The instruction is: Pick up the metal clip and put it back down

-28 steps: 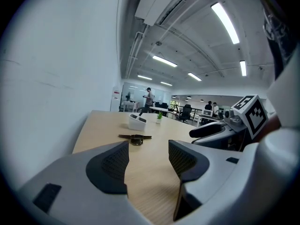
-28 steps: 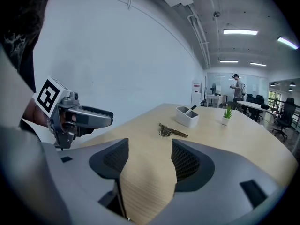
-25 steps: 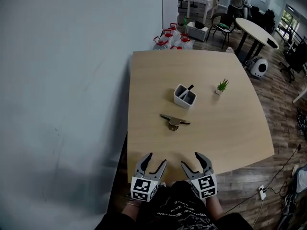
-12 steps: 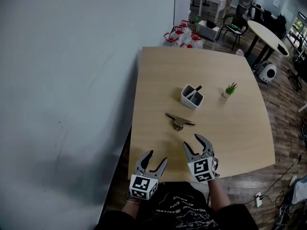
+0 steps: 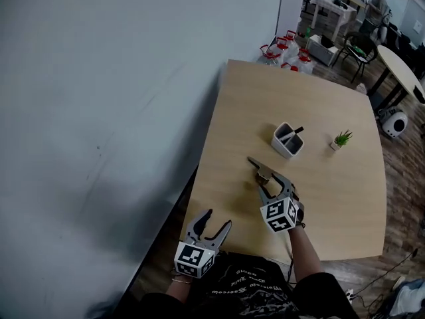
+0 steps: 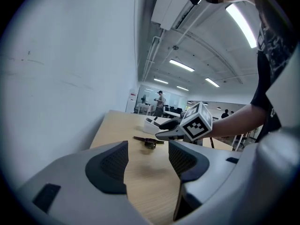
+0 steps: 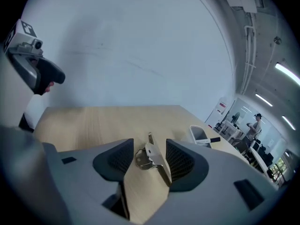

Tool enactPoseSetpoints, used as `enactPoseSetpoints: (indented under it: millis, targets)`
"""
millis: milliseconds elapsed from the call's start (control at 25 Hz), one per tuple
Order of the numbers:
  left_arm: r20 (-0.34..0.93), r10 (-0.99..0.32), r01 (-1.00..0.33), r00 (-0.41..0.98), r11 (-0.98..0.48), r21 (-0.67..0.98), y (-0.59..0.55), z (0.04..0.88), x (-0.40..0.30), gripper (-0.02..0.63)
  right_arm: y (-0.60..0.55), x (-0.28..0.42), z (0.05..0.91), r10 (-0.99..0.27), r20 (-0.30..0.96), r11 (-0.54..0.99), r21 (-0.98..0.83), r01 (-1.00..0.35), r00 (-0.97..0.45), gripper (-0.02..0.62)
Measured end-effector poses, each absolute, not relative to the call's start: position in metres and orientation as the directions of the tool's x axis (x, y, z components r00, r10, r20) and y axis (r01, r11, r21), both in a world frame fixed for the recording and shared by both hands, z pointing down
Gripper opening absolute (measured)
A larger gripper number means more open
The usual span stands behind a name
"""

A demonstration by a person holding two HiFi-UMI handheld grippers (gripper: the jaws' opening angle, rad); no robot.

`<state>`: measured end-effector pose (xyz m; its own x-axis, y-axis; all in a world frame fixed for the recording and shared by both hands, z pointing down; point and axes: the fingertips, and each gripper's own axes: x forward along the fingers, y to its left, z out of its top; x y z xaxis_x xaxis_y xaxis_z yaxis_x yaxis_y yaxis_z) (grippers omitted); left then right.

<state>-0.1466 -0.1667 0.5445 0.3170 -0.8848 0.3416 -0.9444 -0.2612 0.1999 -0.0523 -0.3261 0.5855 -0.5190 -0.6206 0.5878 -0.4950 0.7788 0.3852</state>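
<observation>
- Since a second ago the right gripper (image 5: 271, 185) is travelling from the near edge of the table (image 5: 332, 205) out to the clip (image 5: 259, 167), and its jaws have just been narrowing. The left gripper (image 5: 216, 222) is hardly shifting.
- Nearest, the left gripper is hovering at the table's near edge, its jaws standing apart with nothing between them.
- Further out, the right gripper is pointing down at mid-table, its jaws partly open and straddling the clip. The pads are seemingly not pressing it yet.
- The clip is lying on the wood between those jaws, not lifted.
- The cup (image 5: 287, 140) and plant (image 5: 342, 139) are standing farther back, well apart from the grippers.
- I judge the task is only beginning: the reach is ending, while closing on the clip, lifting it and setting it back down are all remaining.
</observation>
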Motion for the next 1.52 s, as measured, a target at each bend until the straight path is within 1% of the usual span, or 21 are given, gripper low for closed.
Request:
enactPoseSetpoints:
  millis: [200,480,560,640,720,840,1200,1240,1280,1520]
  targets:
    - [0.363,-0.904,-0.968,0.224,-0.164,0.189,-0.157,0.547,-0.164,0.262,-0.339,-0.064,0.619,-0.568,0.652,0.820,0.398,-0.411,-0.502,0.230]
    - [0.406,-0.905,-0.984,0.123,-0.059,0.167,-0.139,0.548,-0.177,0.262,-0.356,-0.064,0.650,-0.533,0.699,0.843,0.392,-0.369,-0.476,0.230]
    - [0.404,-0.910,-0.987,0.097,-0.035,0.158,-0.138,0.547,-0.182,0.262,-0.363,-0.066,0.653,-0.537,0.699,0.842,0.402,-0.361,-0.473,0.216]
    - [0.406,-0.910,-0.988,0.080,-0.019,0.152,-0.137,0.547,-0.185,0.262,-0.368,-0.066,0.654,-0.541,0.697,0.839,0.406,-0.364,-0.470,0.186]
    - [0.413,-0.908,-0.989,0.068,-0.006,0.149,-0.135,0.548,-0.187,0.262,-0.368,-0.067,0.654,-0.542,0.696,0.838,0.407,-0.363,-0.471,0.122]
    - [0.413,-0.908,-0.989,0.063,-0.001,0.149,-0.136,0.548,-0.186,0.262,-0.370,-0.066,0.653,-0.552,0.685,0.832,0.422,-0.358,-0.475,0.091]
    - [0.409,-0.910,-0.990,0.067,-0.009,0.144,-0.137,0.546,-0.181,0.262,-0.366,-0.069,0.636,-0.541,0.660,0.840,0.401,-0.365,-0.520,0.059]
    - [0.407,-0.911,-0.989,0.068,-0.009,0.145,-0.137,0.545,-0.180,0.262,-0.367,-0.068,0.630,-0.547,0.651,0.837,0.399,-0.376,-0.527,0.026]
    - [0.406,-0.911,-0.989,0.070,-0.011,0.146,-0.137,0.545,-0.180,0.262,-0.367,-0.068,0.626,-0.548,0.644,0.836,0.390,-0.387,-0.534,0.017]
    - [0.395,-0.913,-0.987,0.104,-0.045,0.156,-0.139,0.547,-0.175,0.262,-0.360,-0.064,0.607,-0.547,0.628,0.834,0.359,-0.418,-0.554,0.015]
